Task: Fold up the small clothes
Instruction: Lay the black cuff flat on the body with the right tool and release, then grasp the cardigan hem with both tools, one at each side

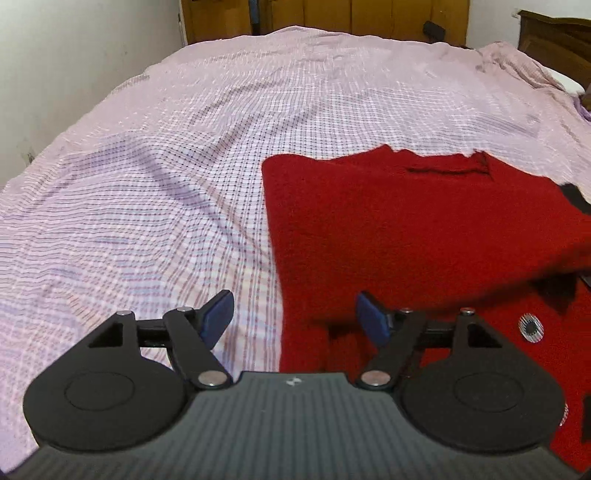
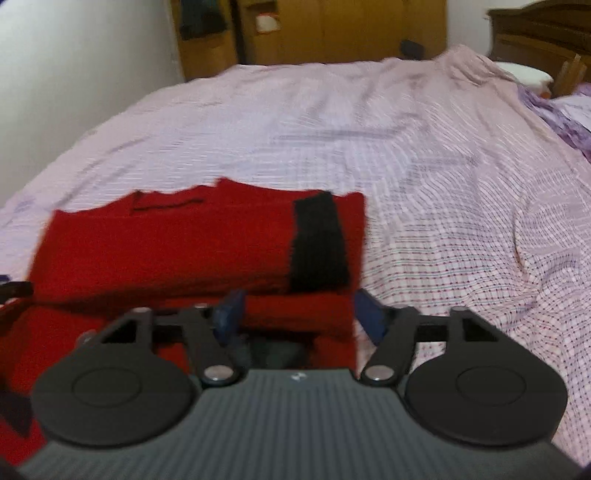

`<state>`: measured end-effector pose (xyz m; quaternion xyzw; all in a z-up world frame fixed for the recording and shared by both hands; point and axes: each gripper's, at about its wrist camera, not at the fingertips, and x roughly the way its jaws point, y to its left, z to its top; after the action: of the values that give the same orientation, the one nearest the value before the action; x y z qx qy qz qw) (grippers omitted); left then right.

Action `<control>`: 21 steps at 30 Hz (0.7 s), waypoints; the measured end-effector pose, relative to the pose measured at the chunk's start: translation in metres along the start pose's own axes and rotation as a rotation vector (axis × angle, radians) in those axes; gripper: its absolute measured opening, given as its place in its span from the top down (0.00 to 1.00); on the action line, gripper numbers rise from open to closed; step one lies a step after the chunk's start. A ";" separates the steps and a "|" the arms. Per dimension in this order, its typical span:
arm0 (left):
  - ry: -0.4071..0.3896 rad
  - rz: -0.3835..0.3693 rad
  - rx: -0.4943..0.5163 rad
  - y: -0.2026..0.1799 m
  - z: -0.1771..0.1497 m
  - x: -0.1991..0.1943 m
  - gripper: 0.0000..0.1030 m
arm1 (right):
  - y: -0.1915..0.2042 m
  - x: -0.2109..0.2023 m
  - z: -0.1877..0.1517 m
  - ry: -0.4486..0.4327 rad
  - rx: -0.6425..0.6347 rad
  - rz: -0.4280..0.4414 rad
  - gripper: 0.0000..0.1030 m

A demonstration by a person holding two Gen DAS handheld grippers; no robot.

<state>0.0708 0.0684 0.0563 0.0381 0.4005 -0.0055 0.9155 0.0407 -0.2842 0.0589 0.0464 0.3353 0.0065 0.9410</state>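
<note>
Red knit sweater [image 1: 424,221], partly folded, flat on a pink checked bedsheet [image 1: 166,184] across a wide bed. A black band [image 2: 319,243] on the folded-over sleeve at the sweater's right side, seen from the right wrist view. A small round patterned badge [image 1: 531,328] on the sweater's near part, seen past the left tool.

Left gripper [image 1: 295,317] low over the sweater's left edge, jaws wide apart with nothing between the blue pads [image 1: 218,317]: one pad over bare sheet, the other over red knit. Right gripper [image 2: 299,317] at the sweater's near right corner, jaws also spread wide; a fold of red knit between the blue pads, not pinched so far as the blurred view allows, right-hand pad just beside the sweater's edge over the sheet.

Wooden wardrobe [image 1: 332,14] beyond the far end of the bed from the sweater; dark wooden headboard [image 1: 557,33] and a white pillow [image 2: 524,75] far to the sweater's right; white wall [image 1: 74,55] to its left.
</note>
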 end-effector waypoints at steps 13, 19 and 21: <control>-0.057 -0.050 0.086 -0.012 -0.067 -0.110 0.24 | 0.051 -0.116 -0.027 0.012 -0.193 0.161 0.33; -0.072 -0.054 0.141 -0.014 -0.102 -0.137 0.24 | 0.074 -0.154 -0.048 0.039 -0.322 0.145 0.33; -0.074 -0.059 0.143 -0.012 -0.115 -0.142 0.24 | 0.085 -0.159 -0.061 0.060 -0.399 0.120 0.33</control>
<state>-0.1103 0.0617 0.0826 0.0913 0.3661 -0.0624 0.9240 -0.1197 -0.2014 0.1197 -0.1210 0.3517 0.1302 0.9191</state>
